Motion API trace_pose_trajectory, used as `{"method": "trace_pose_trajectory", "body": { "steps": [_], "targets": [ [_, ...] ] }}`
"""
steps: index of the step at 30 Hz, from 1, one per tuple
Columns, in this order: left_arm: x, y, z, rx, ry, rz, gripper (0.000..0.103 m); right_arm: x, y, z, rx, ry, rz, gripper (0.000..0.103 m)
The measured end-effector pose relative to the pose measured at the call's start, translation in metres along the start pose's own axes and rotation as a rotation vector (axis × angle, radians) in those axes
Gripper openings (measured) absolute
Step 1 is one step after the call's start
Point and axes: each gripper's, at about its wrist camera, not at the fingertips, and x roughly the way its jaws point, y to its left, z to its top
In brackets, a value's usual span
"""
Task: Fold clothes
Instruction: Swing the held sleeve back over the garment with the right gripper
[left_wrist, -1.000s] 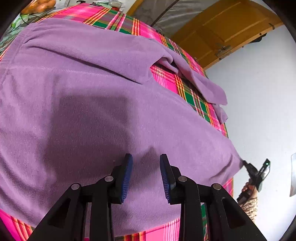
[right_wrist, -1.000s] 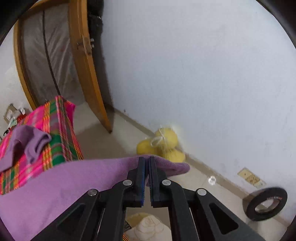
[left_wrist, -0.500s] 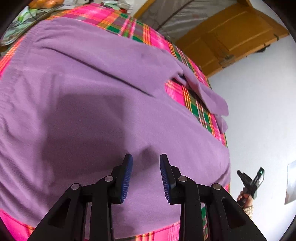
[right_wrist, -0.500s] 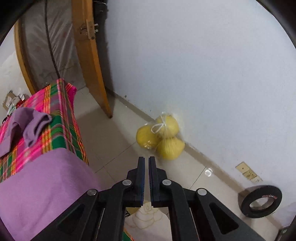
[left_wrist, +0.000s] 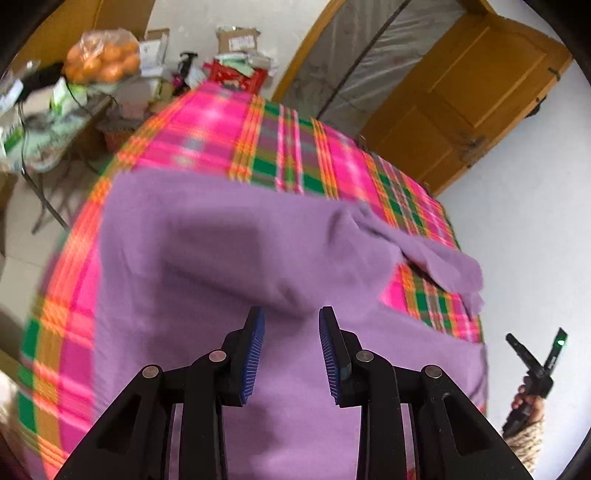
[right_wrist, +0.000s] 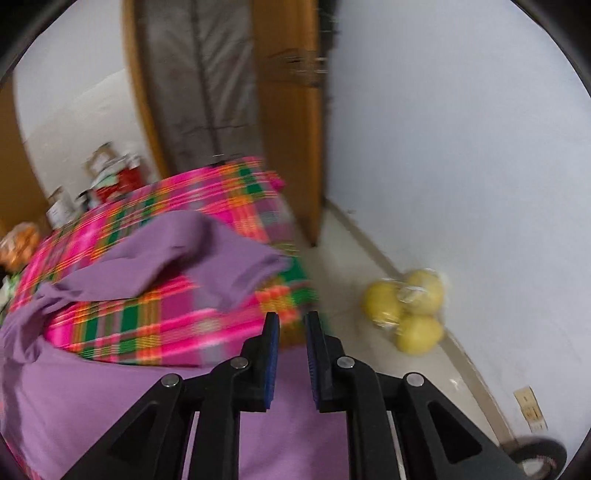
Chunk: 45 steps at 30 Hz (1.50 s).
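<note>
Left tool (left_wrist: 291, 350): black frame, blue ribbed pads, jaws standing wide apart with nothing between them, poised over a soft purple fleece garment (left_wrist: 229, 266). Garment lies spread on a bench covered by a pink, green and orange plaid cloth (left_wrist: 221, 136); most of it sits directly below and ahead of the left tool. One purple sleeve (left_wrist: 439, 262) trails off ahead and to the right of that tool, bunched and lying across bare plaid. Right tool (right_wrist: 290, 354): same build, jaws parted by a narrower gap, empty, hovering above the garment's near edge, with plaid showing just ahead of the pads. From the right wrist view the sleeve (right_wrist: 207, 251) lies ahead and to the left of the tool, folded over itself. In the left wrist view the right tool shows far off to the right, beyond the bench edge, gripped by a hand (left_wrist: 528, 402) in a knitted cuff. A bundle of yellow round fruits in clear wrap (right_wrist: 410, 310) rests on the floor by the white wall, ahead and right of the right tool. A wooden door (left_wrist: 469, 85) stands beyond the bench; a bag of orange fruit (left_wrist: 101, 55) sits far ahead-left of the left tool. Both views are motion-blurred.
</note>
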Motion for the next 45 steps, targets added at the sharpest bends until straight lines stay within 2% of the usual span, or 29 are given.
{"method": "trace_pose_trajectory", "body": {
  "steps": [4,9,15,22,29,35,37,39,41,42,43,45],
  "targets": [
    [0.005,0.011,0.029,0.033,-0.008,0.09,0.031,0.019,0.055,0.01,-0.107,0.025,0.096,0.025],
    [0.034,0.017,0.053,0.09,0.052,0.113,0.031,0.041,0.124,0.016,-0.254,0.053,0.192,0.037],
    [0.068,0.036,0.076,0.133,0.082,0.229,0.031,0.059,0.182,0.01,-0.415,0.081,0.238,0.045],
    [0.101,0.053,0.093,0.195,0.125,0.295,0.031,0.089,0.215,0.009,-0.474,0.123,0.215,0.047],
    [0.113,0.043,0.097,0.327,0.095,0.348,0.032,0.111,0.23,0.017,-0.514,0.114,0.15,0.048],
    [0.112,0.043,0.091,0.369,0.046,0.33,0.034,0.118,0.231,0.022,-0.489,0.086,0.16,0.048],
    [0.111,0.042,0.088,0.384,0.027,0.335,0.034,0.119,0.23,0.025,-0.47,0.088,0.173,0.035],
    [0.111,0.038,0.083,0.412,0.01,0.351,0.034,0.117,0.23,0.026,-0.468,0.087,0.174,0.014],
    [0.111,0.038,0.084,0.4,0.006,0.344,0.028,0.115,0.232,0.027,-0.474,0.08,0.16,0.006],
    [0.112,0.039,0.085,0.387,0.006,0.331,0.018,0.113,0.231,0.028,-0.471,0.076,0.161,0.004],
    [0.112,0.039,0.086,0.381,0.002,0.332,0.01,0.11,0.23,0.029,-0.465,0.069,0.163,0.003],
    [0.113,0.036,0.083,0.392,-0.012,0.369,0.004,0.103,0.226,0.033,-0.449,0.041,0.162,0.003]
  ]
}}
